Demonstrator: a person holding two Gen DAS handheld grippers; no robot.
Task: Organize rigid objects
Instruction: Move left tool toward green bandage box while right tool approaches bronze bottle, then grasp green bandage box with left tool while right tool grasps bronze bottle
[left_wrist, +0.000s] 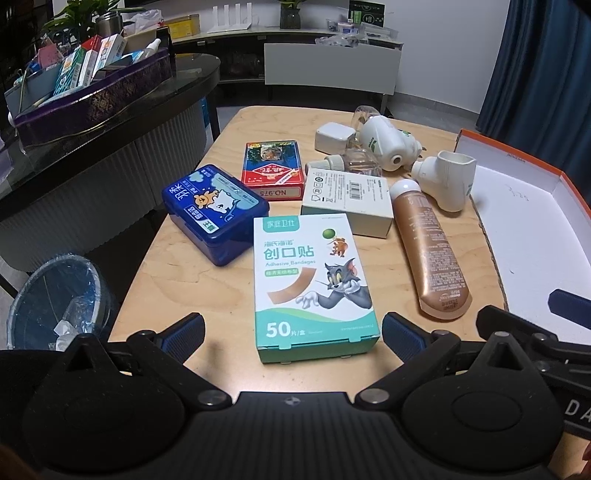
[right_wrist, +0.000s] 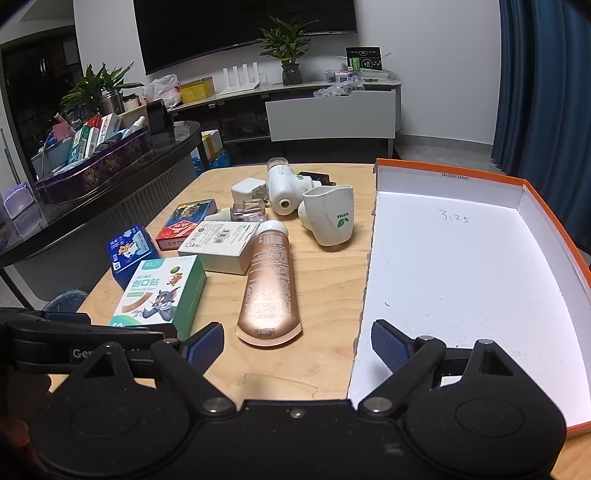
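- Left wrist view: your left gripper (left_wrist: 293, 338) is spread wide and holds nothing; the adhesive bandage box (left_wrist: 314, 284) lies flat on the wooden table (left_wrist: 177, 288) between its fingertips, with the blue case (left_wrist: 214, 212) just beyond.
- Right wrist view: your right gripper (right_wrist: 297, 345) is released too, empty, its right fingertip over the orange-rimmed tray (right_wrist: 461, 280); the bronze tube (right_wrist: 267, 284) lies just ahead.
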